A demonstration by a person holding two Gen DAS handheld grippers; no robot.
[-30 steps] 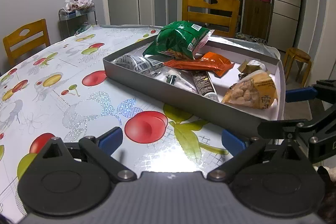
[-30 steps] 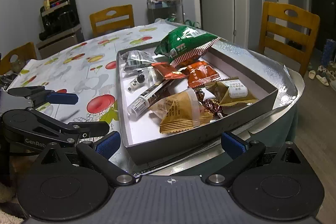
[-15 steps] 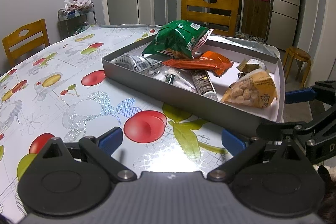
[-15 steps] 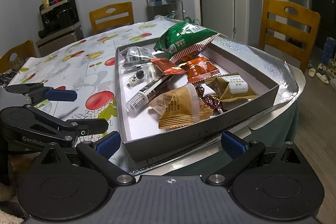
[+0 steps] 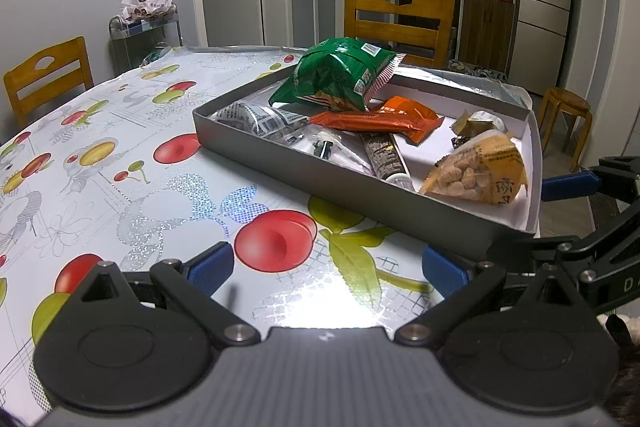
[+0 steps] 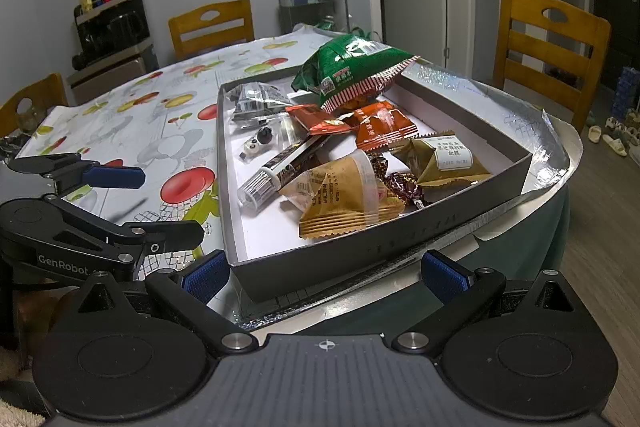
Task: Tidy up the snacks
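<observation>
A shallow grey box (image 5: 280,163) (image 6: 380,247) sits on the fruit-print table (image 5: 120,147) near its right edge. Inside lie a green bag (image 5: 336,79) (image 6: 348,75), orange packets (image 5: 360,121) (image 6: 380,129), a tan triangular pack (image 5: 476,175) (image 6: 340,203), a dark tube (image 5: 382,155) (image 6: 280,167) and clear packets. My left gripper (image 5: 326,269) hovers open over the tablecloth, just short of the box's long wall. My right gripper (image 6: 324,275) is open at the box's near corner, low by the table edge. Neither holds anything.
Wooden chairs (image 5: 398,19) (image 5: 44,75) (image 6: 548,43) stand around the table. A small cart with a white bag (image 5: 146,7) is at the back wall. A stool (image 5: 564,111) and a fridge (image 5: 542,11) are to the right. The foil cloth edge (image 6: 552,163) overhangs.
The box sits a little higher in the right wrist view, as that gripper has dipped slightly. The left wrist view barely shifts. Both grippers stay open and the snacks lie as before.
</observation>
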